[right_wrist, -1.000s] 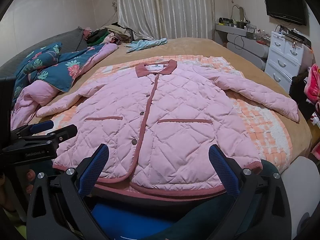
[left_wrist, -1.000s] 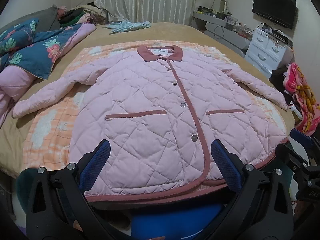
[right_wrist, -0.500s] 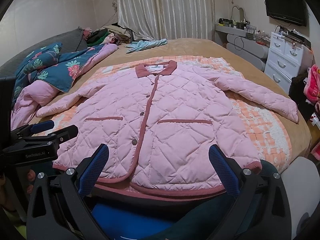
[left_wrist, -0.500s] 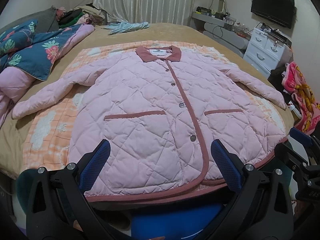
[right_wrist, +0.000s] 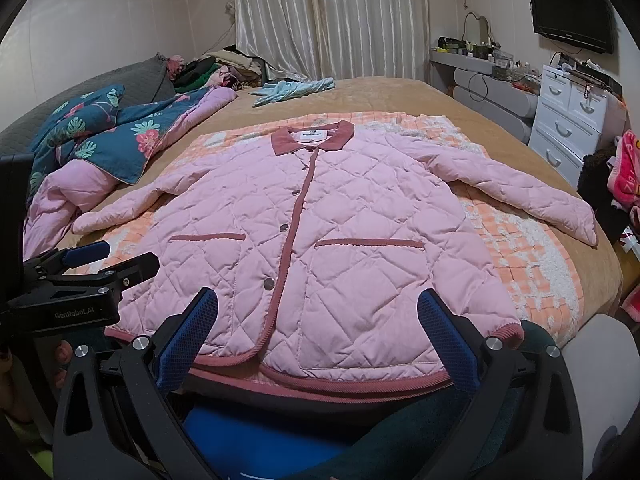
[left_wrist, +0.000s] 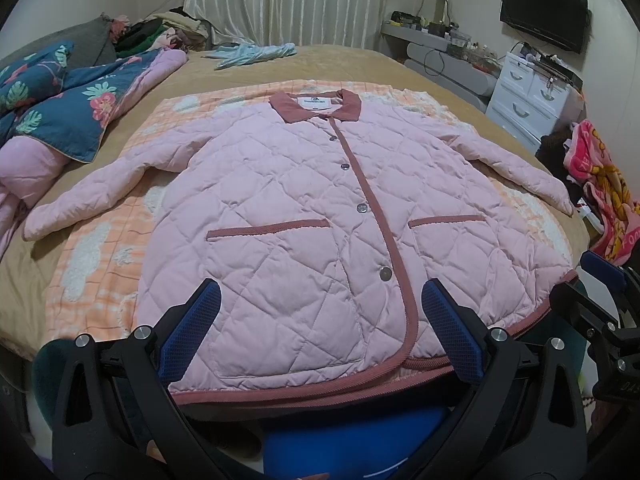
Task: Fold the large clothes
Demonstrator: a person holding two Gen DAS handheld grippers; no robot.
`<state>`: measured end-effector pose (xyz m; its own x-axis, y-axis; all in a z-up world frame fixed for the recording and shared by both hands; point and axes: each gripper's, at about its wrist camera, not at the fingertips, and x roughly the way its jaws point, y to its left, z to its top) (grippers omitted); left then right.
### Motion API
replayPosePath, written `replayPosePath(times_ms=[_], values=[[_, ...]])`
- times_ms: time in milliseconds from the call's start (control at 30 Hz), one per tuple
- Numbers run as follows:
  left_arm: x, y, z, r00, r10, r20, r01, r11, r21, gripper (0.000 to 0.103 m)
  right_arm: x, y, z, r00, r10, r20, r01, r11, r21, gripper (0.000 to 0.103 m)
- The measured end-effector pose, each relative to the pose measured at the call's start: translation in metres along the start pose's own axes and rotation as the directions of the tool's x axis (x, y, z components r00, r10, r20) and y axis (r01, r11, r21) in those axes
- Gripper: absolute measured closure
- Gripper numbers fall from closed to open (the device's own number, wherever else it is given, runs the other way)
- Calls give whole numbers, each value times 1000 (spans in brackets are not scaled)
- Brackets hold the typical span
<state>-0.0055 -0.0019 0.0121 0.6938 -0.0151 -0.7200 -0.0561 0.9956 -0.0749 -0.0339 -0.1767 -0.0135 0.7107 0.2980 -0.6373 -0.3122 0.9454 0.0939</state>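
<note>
A pink quilted jacket [left_wrist: 304,216] [right_wrist: 328,224] with dark-rose collar, placket and hem lies flat and buttoned on the bed, both sleeves spread out to the sides. My left gripper [left_wrist: 320,316] hovers open over the hem, left of the placket's bottom curve, holding nothing. My right gripper [right_wrist: 318,320] hangs open above the hem on the jacket's right half, also with nothing in it. The left gripper shows from the side at the left edge of the right wrist view, and the right gripper at the right edge of the left wrist view.
An orange-and-white blanket [left_wrist: 92,264] lies under the jacket on a tan bedspread [right_wrist: 400,92]. A floral blue quilt [left_wrist: 72,112] is bunched at the left, a pale blue garment [left_wrist: 252,52] lies far back. White drawers [right_wrist: 568,120] and a pink towel [left_wrist: 604,184] stand at the right.
Both views drift very slightly; the jacket and the grippers' opening stay the same.
</note>
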Motion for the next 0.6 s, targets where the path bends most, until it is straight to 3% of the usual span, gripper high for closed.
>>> replayPosePath(times_ms=[600], values=[[14,3,6,1000,-15,-10,15,1000,-7,9,4,-3,9,1000,-11,0,11,1000,-6,4]])
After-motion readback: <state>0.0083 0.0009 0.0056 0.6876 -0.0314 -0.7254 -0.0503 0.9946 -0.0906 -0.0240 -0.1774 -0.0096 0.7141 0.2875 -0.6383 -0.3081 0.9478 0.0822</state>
